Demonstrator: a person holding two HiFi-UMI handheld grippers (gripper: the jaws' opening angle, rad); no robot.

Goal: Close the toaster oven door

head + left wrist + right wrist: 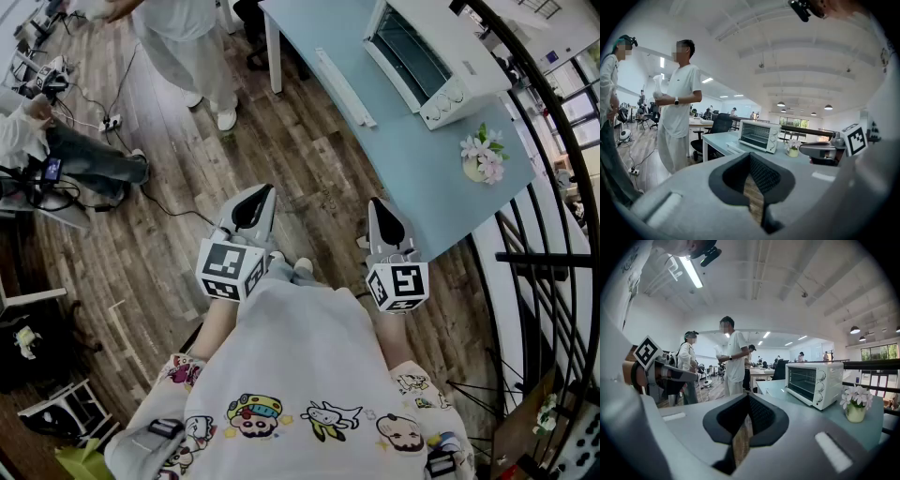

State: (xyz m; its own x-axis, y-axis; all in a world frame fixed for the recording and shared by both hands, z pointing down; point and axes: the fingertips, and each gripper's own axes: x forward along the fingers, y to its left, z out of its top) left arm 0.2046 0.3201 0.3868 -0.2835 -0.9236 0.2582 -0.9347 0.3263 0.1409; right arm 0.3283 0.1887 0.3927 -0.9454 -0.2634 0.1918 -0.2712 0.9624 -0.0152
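My left tool (265, 190) and right tool (376, 202), both closed and empty, hang well off the bench (422, 178); the toaster oven (441, 66) door (345, 86) looks still open.

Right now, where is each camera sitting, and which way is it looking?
Head view: on the person's head, looking down at the floor and table; shows their shirt, left gripper and right gripper.
Left gripper view: rides the left gripper, looking along its closed jaws toward the toaster oven; right gripper at right.
Right gripper view: rides the right gripper, looking along its closed jaws toward the toaster oven; left gripper at left.
Shared: both gripper views see the toaster oven and flower pot.
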